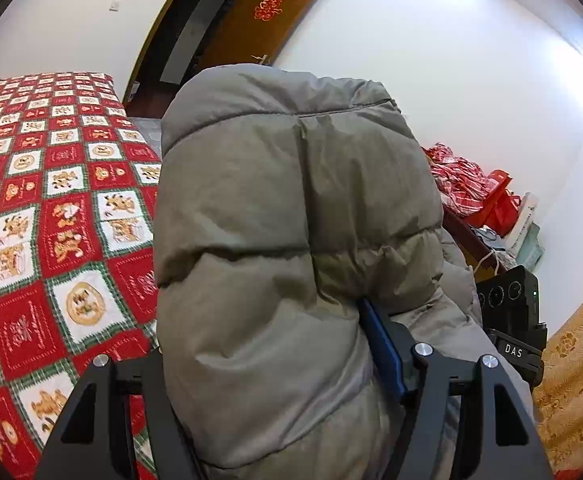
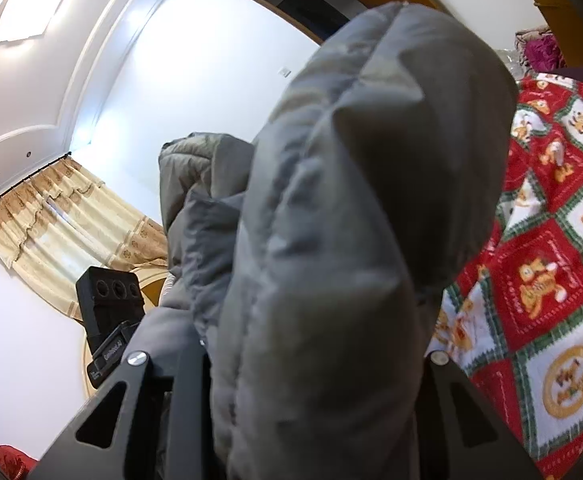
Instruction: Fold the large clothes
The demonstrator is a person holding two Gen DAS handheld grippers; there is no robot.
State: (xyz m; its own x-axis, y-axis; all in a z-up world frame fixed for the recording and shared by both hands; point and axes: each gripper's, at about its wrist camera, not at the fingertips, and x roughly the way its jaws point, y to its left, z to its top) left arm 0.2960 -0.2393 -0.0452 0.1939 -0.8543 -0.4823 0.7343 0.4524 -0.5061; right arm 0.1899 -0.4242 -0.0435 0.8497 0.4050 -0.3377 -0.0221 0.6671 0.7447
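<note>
Right up against each lens, the grey quilted puffer jacket [image 1: 291,240] fills the space between your black gripper arms, so you see more padding than room. Your left gripper [image 1: 291,360] is clamped around a thick roll of that jacket, its jaws standing fairly wide only because the down bulk holds them apart; the blue pad [image 1: 383,352] of one finger presses into the fabric on the right of the bundle, and the other finger is buried behind it. Your right gripper [image 2: 311,360] grips a narrower fold of the same jacket [image 2: 351,220], jaws closer together, with its fingertips hidden by padding. Both grippers appear to hold the garment up off the red, white and green patchwork bedspread [image 1: 51,200], which lies beyond and to the left of your left gripper and to the right of your right one [image 2: 551,280]. Holding it by two spaced points like this probably lets the weight hang and the body straighten before you lay it flat. From the right wrist you can see your other handset's black housing [image 2: 107,300] just left of the jacket, with the cream patterned curtain [image 2: 63,220] behind it. Beyond the left gripper stands an open brown wooden door [image 1: 267,20].
</note>
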